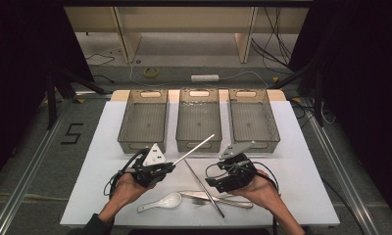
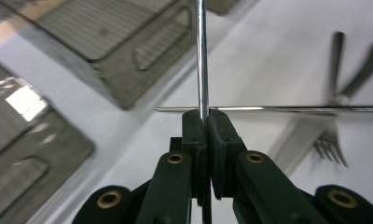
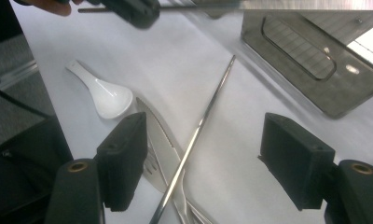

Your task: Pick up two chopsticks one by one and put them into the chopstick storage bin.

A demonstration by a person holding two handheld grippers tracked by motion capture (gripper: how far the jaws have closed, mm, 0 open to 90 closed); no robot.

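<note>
The left gripper is clamped tight on 1 end of a steel chopstick, lifted at centre frame and pointing up-right toward the middle bin. It looks light, stiff and slick, likely to swivel when pinched at the tip. The right gripper gapes wide, empty, above the second chopstick at lower centre.

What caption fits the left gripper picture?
Left gripper shut on a metal chopstick, above another chopstick and a fork.
</note>
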